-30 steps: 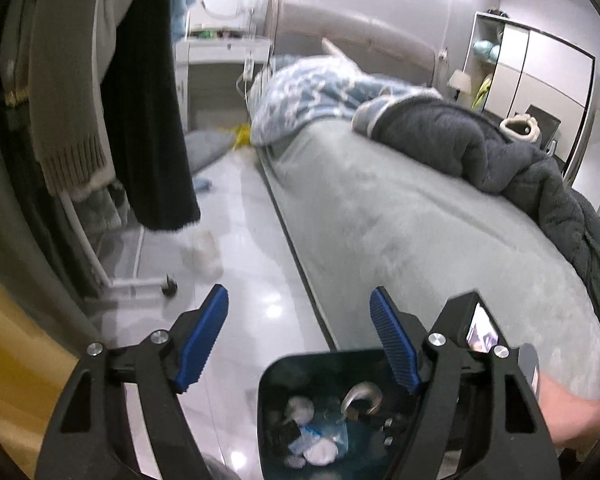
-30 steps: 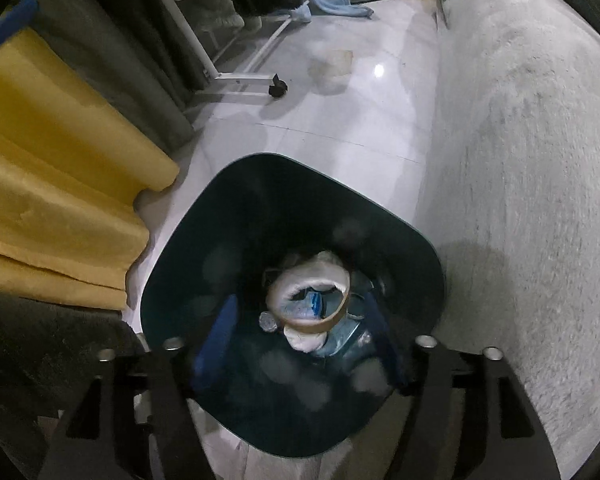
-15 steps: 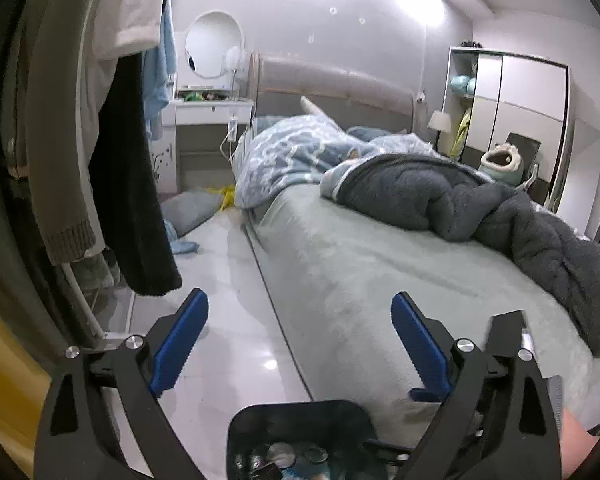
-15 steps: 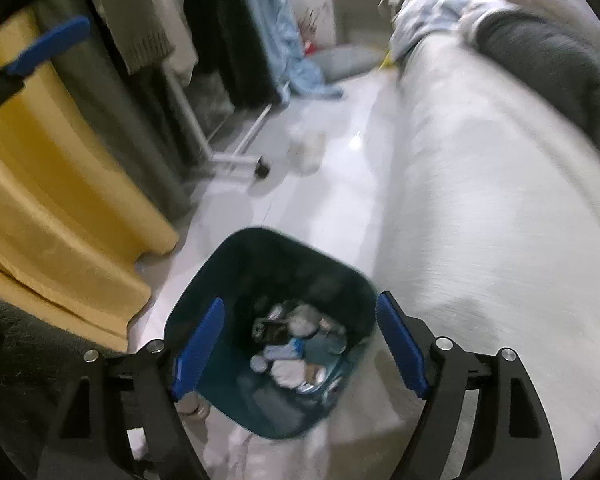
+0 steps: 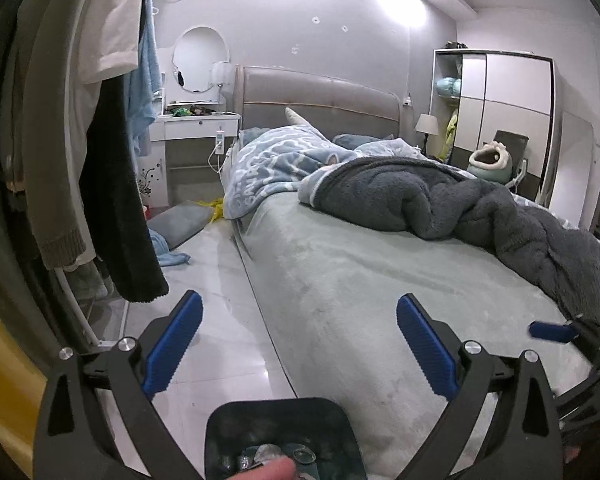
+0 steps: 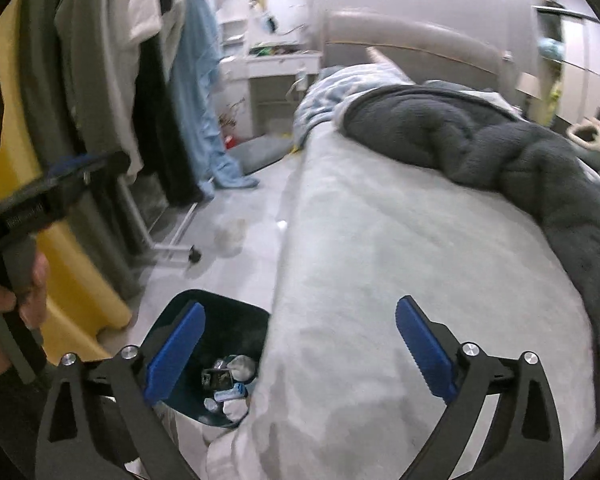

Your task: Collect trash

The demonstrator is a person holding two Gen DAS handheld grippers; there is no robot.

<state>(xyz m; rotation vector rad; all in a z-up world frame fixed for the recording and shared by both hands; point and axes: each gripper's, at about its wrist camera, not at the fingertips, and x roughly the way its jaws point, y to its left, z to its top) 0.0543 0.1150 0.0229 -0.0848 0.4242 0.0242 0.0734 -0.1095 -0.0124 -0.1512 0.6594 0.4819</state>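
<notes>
Both the left gripper [image 5: 298, 344] and right gripper [image 6: 298, 346] have just spread wide, grasping nothing; the trash bin [image 6: 236, 322] sits beside the bed [image 5: 380, 280].

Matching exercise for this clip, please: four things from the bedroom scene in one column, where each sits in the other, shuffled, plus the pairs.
Things:
1. trash bin
2. dark grey blanket
3. light blue towel
4. round mirror

Places:
A. hanging on the clothes rack
B. on the wall above the white desk
C. on the floor beside the bed
D. bunched on top of the bed

Pairs: 1-C, 2-D, 3-A, 4-B
</notes>
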